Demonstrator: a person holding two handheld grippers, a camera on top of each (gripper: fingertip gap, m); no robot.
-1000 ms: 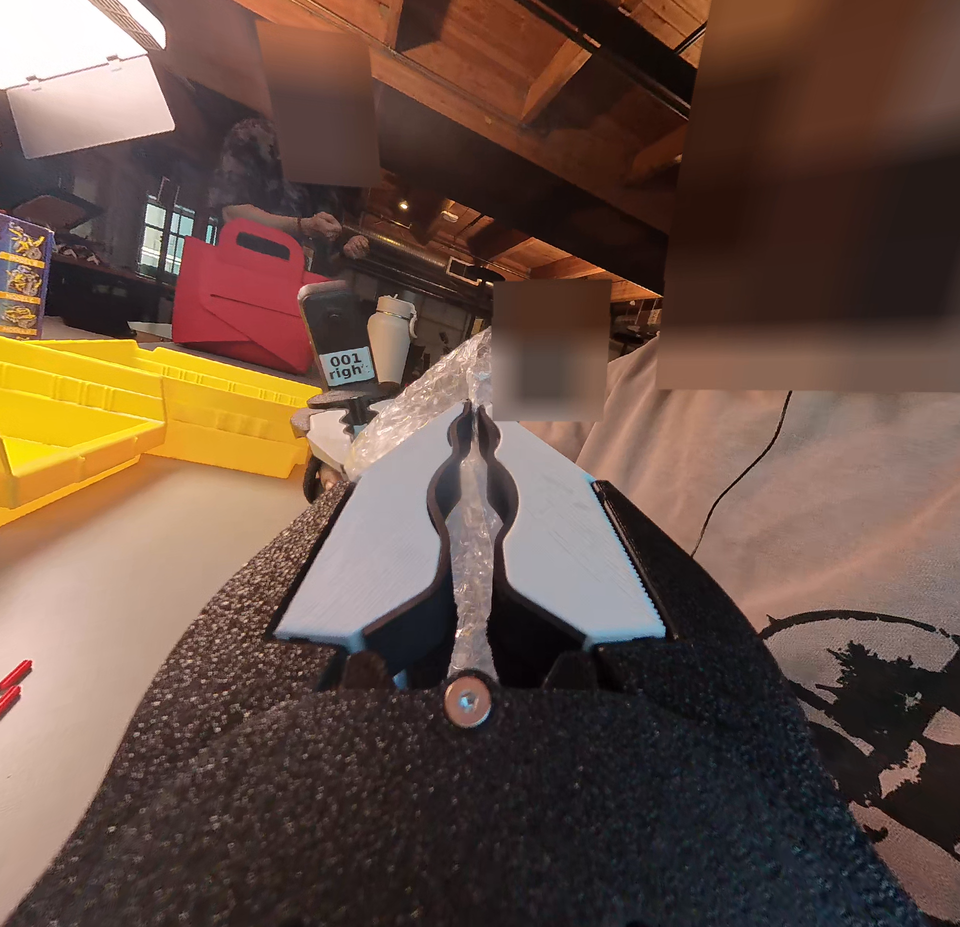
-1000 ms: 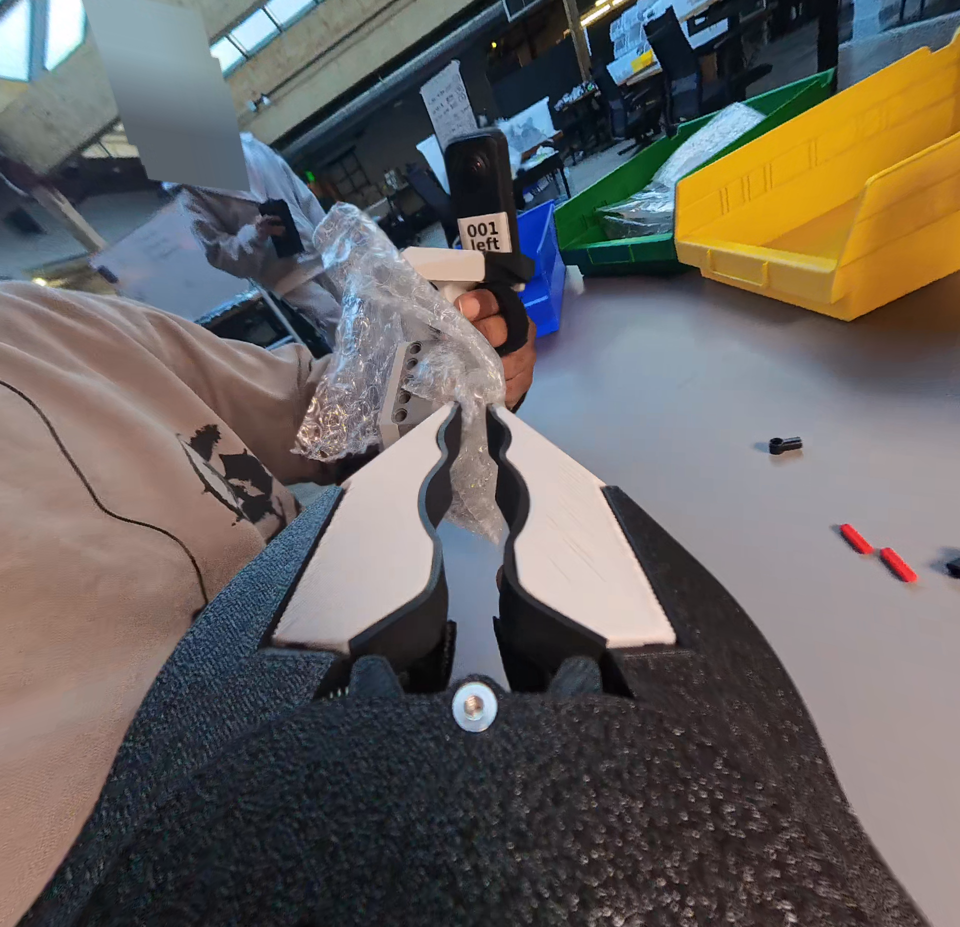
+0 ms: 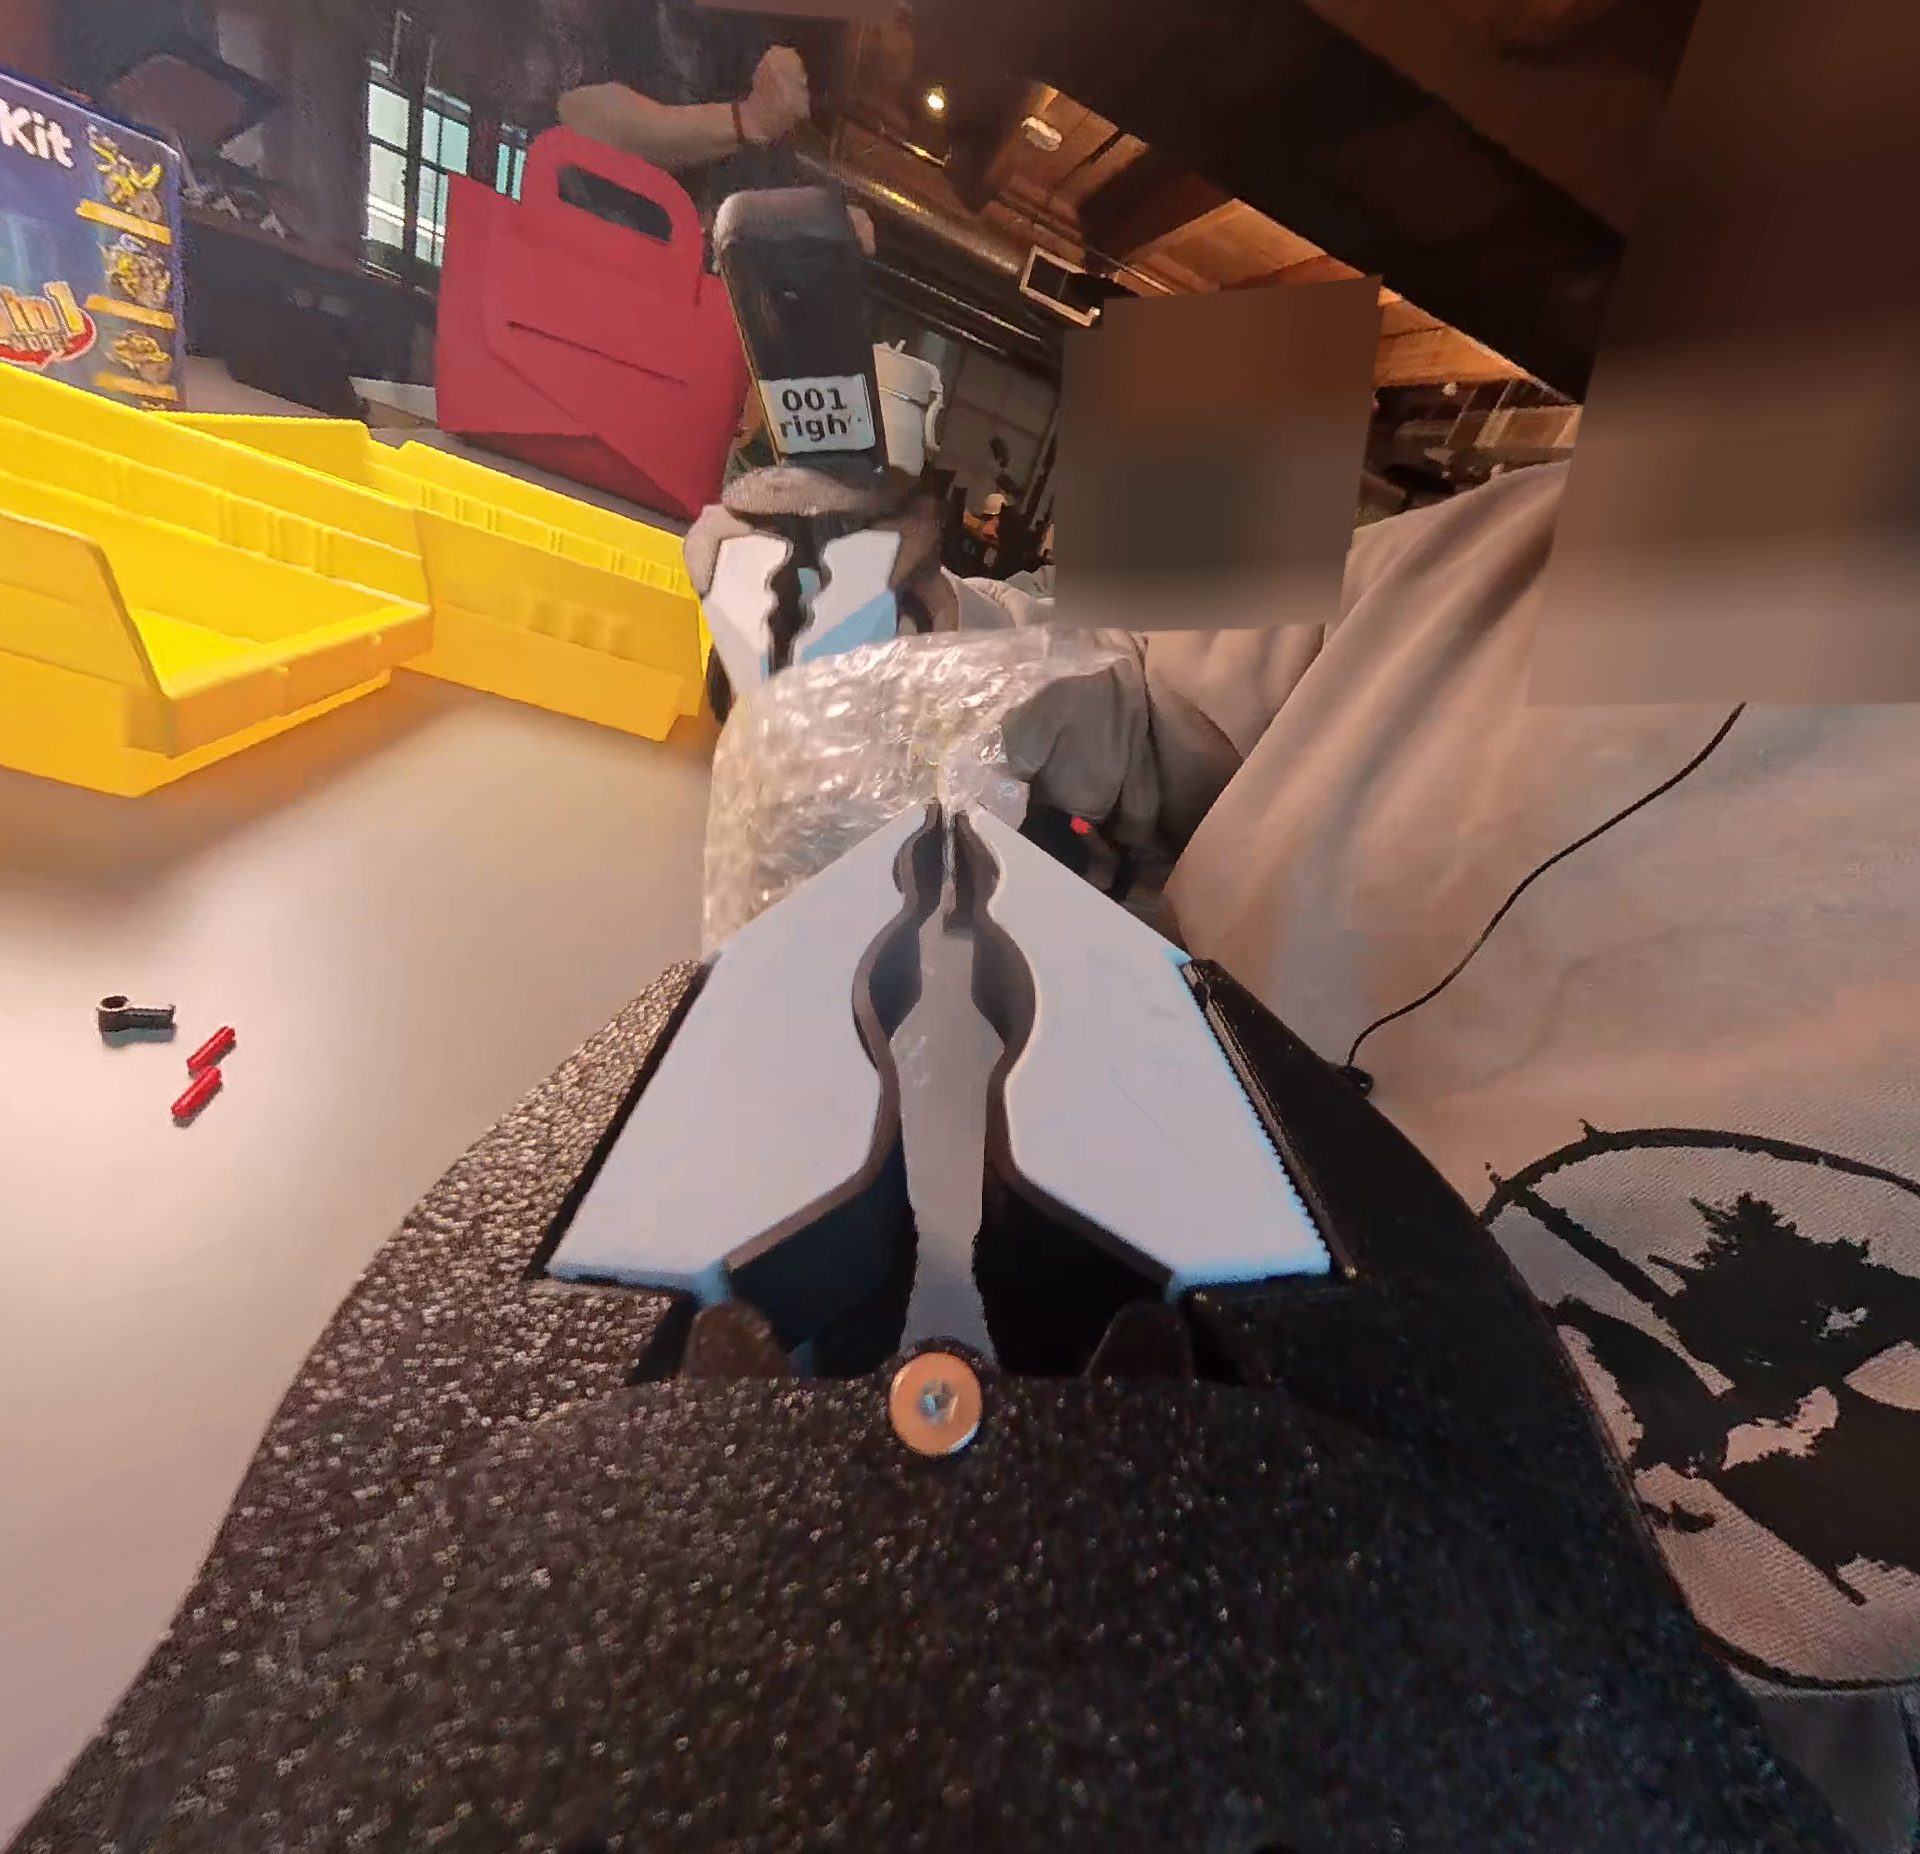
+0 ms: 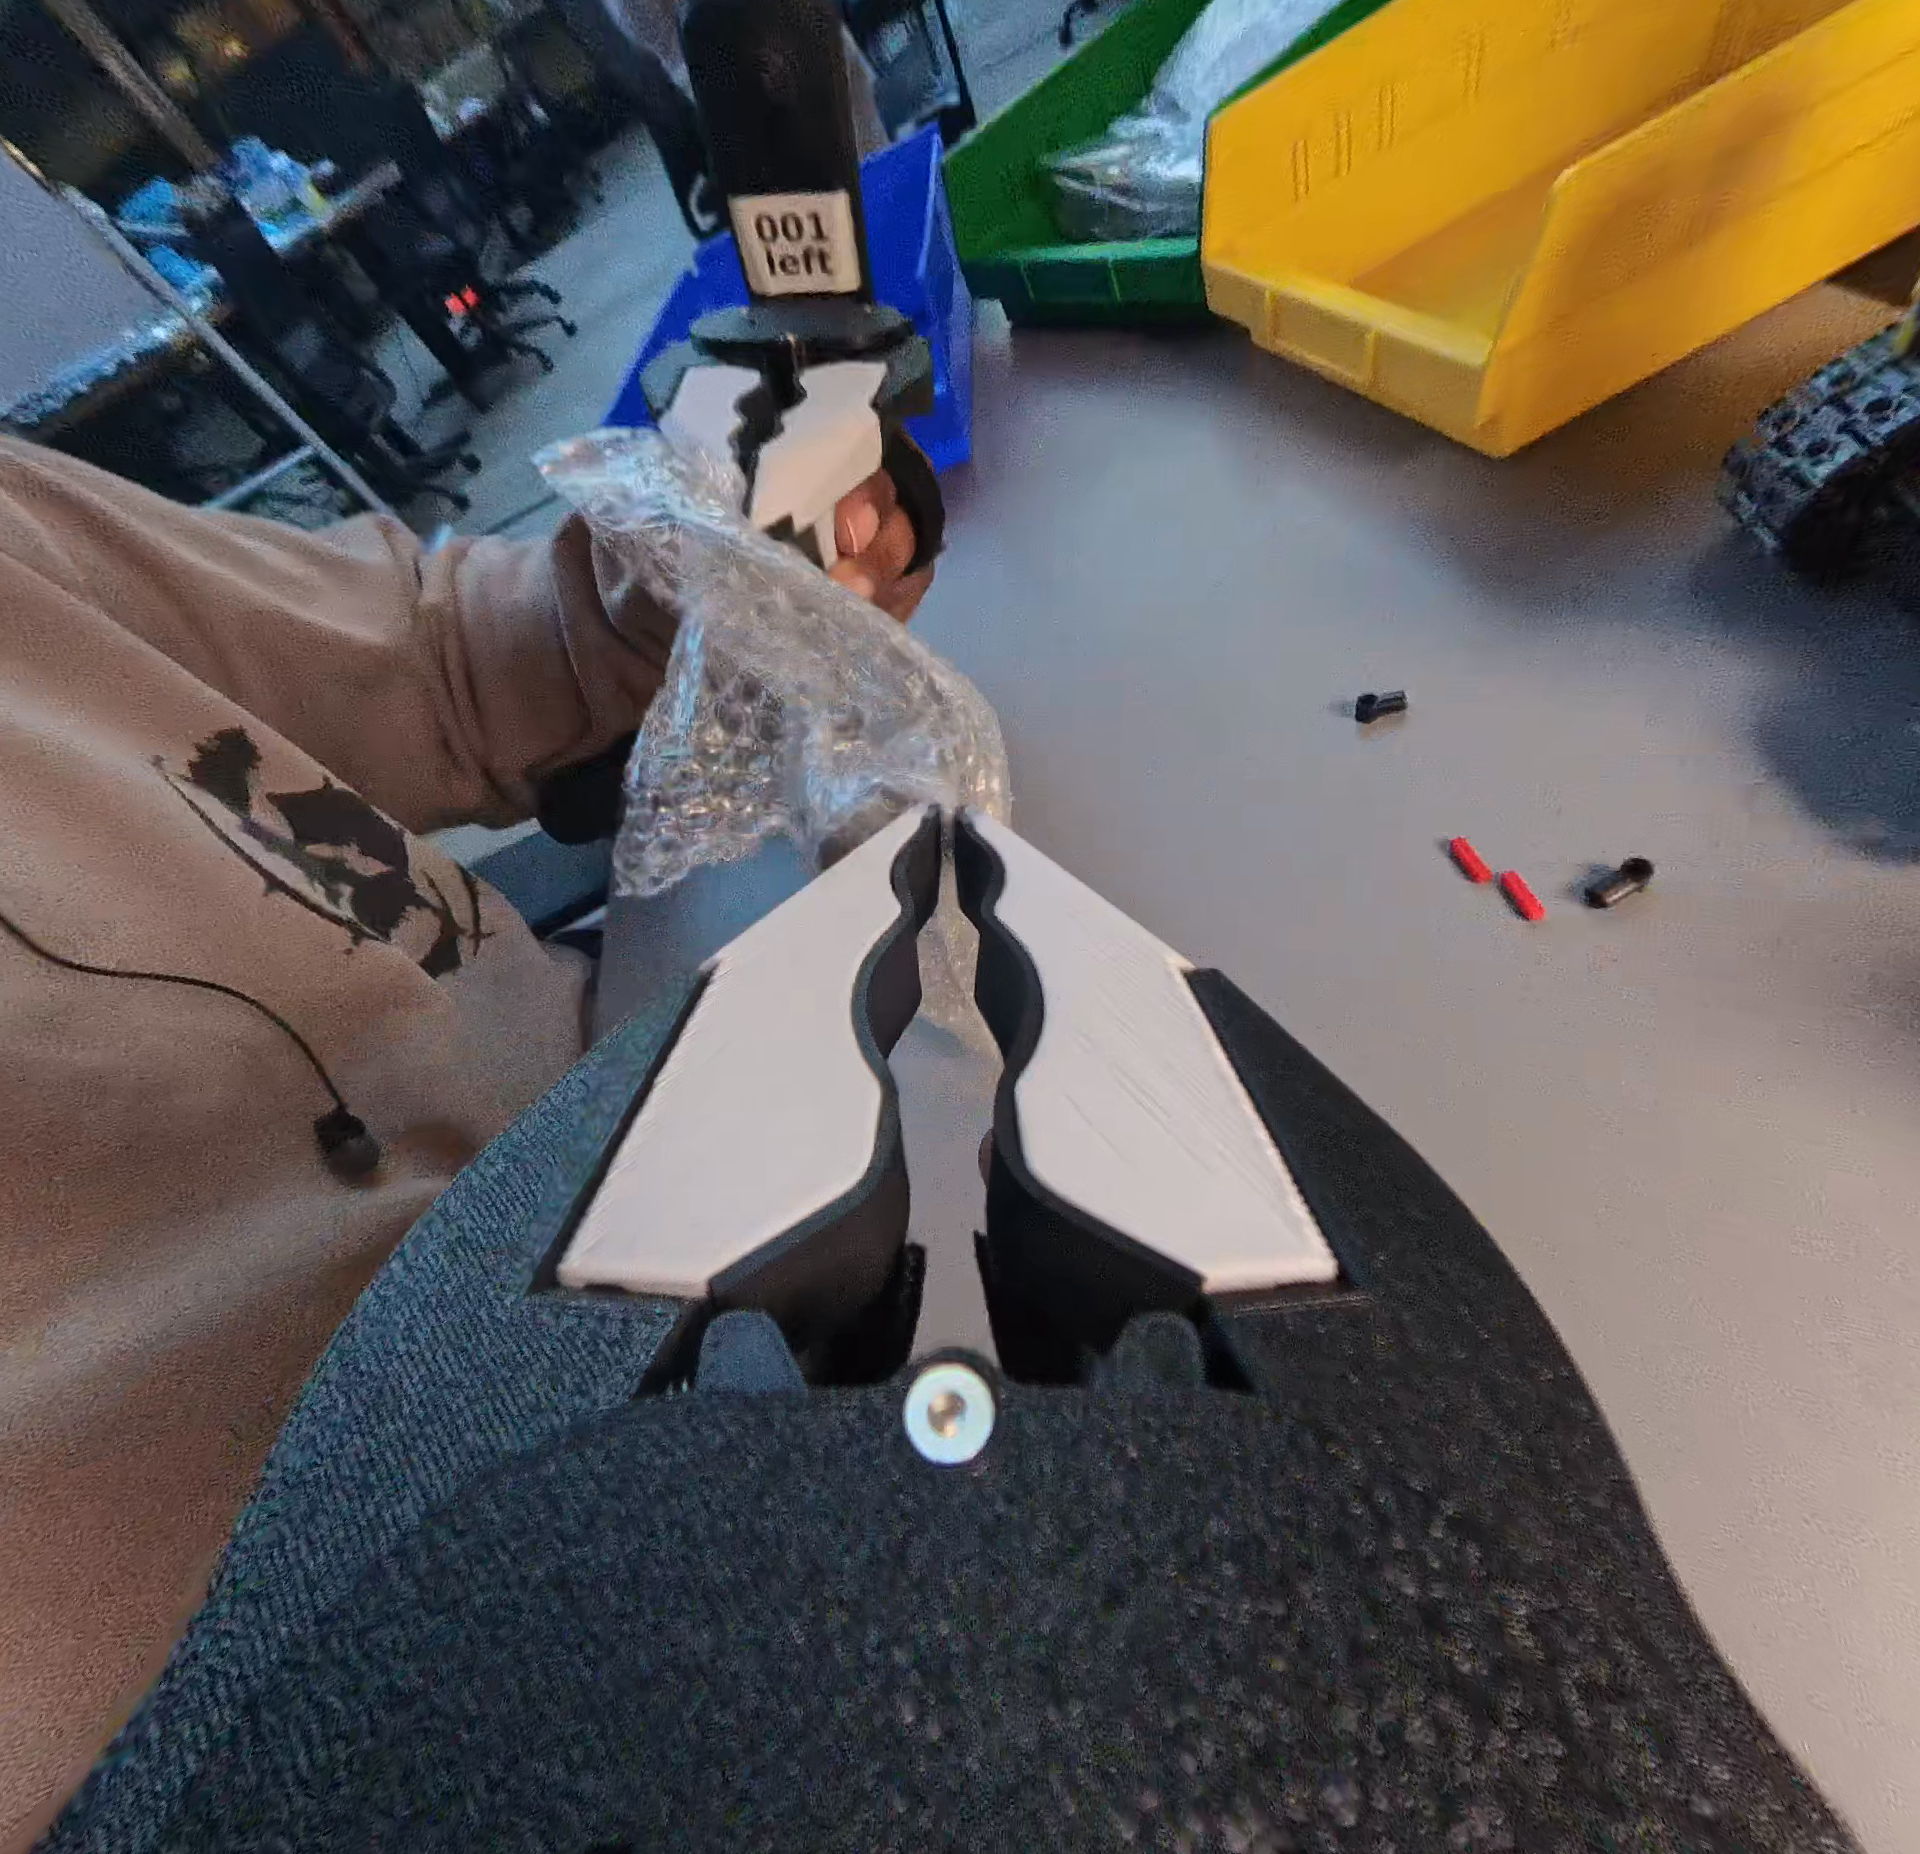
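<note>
The left tongs (image 3: 948,828) are pinching one edge of a crumpled sheet of bubble wrap (image 3: 842,755) at twelve o'clock, clenched on it. The right tongs (image 4: 948,819) are clamping the opposite edge, so the wrap is hanging stretched between them above the grey table (image 4: 1351,1129), seemingly to pull it open. Each tool is carrying a small white printed label, and red pins (image 4: 1496,877) are lying at two o'clock.

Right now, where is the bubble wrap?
The bubble wrap hangs above the grey table, stretched between both grippers: the right gripper pinches its near end, the left gripper its far end, close to the person's sweatshirt.
</note>
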